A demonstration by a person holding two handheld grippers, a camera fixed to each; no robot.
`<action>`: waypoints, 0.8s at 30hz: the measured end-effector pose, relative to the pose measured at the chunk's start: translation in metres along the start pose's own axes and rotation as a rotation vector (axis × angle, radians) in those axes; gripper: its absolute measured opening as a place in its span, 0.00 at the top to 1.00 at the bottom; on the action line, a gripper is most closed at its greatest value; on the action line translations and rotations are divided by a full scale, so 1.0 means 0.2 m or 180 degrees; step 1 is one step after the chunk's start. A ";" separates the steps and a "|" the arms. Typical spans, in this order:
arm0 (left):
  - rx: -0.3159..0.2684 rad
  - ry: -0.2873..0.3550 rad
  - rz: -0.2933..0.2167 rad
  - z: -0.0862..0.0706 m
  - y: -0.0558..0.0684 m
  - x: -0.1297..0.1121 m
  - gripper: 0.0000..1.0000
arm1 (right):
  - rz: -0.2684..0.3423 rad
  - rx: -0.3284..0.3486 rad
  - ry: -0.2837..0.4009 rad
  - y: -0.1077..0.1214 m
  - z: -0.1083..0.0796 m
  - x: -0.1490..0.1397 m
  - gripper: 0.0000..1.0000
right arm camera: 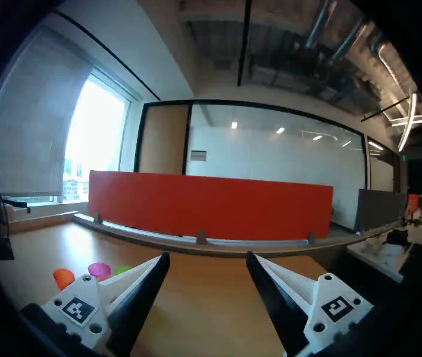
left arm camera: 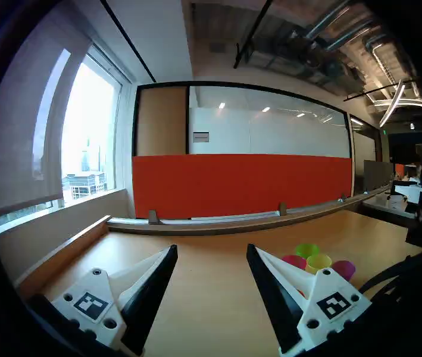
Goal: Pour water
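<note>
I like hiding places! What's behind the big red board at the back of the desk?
Behind the red board rises a glass wall, with a wooden panel beside it. Anything lower down is hidden by the board itself.

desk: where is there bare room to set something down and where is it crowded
The desk is bare from the open left gripper to the orange divider, and leftward to the window ledge. Crowded by the coloured cups, right of that gripper.
</note>
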State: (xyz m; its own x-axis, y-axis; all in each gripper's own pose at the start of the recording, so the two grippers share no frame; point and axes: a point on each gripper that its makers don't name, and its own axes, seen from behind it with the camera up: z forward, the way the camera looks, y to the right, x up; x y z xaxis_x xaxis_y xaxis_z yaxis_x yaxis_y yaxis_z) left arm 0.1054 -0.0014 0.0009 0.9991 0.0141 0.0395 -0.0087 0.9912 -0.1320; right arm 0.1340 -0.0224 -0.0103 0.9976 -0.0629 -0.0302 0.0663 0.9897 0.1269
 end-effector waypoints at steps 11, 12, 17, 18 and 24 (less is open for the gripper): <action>-0.0113 -0.0014 0.0090 0.03 0.02 0.18 0.15 | 0.0102 0.0090 0.0018 -0.01 0.02 0.15 0.00; -0.0120 -0.0017 0.0102 0.03 0.02 0.19 0.15 | 0.0101 0.0100 0.0011 -0.01 0.03 0.15 0.00; -0.0179 -0.0025 0.0149 0.03 0.04 0.27 0.15 | 0.0101 0.0164 -0.0043 -0.03 0.04 0.18 0.00; -0.0204 -0.0019 0.0140 0.03 0.04 0.28 0.15 | 0.0106 0.0183 -0.0054 -0.04 0.05 0.18 0.00; -0.0447 -0.0007 0.0065 0.03 0.10 0.33 0.15 | 0.0127 0.0379 -0.0118 -0.09 0.06 0.18 0.00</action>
State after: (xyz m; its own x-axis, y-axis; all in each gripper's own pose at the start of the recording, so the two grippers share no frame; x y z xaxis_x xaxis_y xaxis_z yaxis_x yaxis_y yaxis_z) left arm 0.1706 0.0204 0.0068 0.9987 0.0345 0.0376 -0.0231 0.9625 -0.2701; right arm 0.1696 -0.0441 -0.0014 0.9994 -0.0308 0.0136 0.0266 0.9694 0.2442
